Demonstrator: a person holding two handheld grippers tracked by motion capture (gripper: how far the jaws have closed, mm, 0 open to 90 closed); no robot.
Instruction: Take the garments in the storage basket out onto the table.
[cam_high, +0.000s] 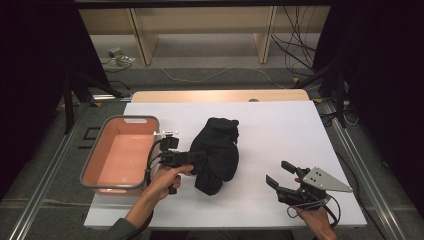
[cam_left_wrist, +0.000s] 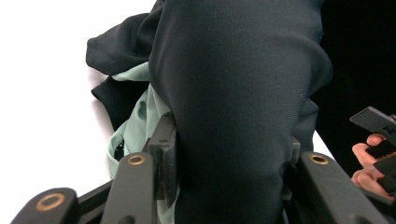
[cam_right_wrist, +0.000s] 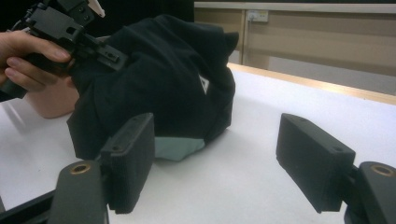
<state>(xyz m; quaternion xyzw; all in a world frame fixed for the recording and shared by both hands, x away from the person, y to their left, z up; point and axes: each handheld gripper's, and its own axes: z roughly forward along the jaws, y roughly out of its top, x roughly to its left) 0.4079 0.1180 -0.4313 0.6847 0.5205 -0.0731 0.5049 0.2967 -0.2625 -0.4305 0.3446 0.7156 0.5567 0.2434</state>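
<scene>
High view has the left gripper (cam_high: 199, 156) reaching sideways from the left hand (cam_high: 167, 181), jaws clamped on a fold of the black garment (cam_high: 218, 152) bunched mid-table beside the pink basin (cam_high: 121, 152). Right gripper (cam_high: 280, 173) sits low near the front edge, jaws wide apart, well clear of the cloth.

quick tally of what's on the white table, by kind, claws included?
Black fabric garment with pale green lining: 1
Pink rectangular plastic basin with grey rim: 1
Hand-held black two-jaw claws: 2, the left claw clamped on the garment, the right claw open and apart from it
Total: 4
</scene>
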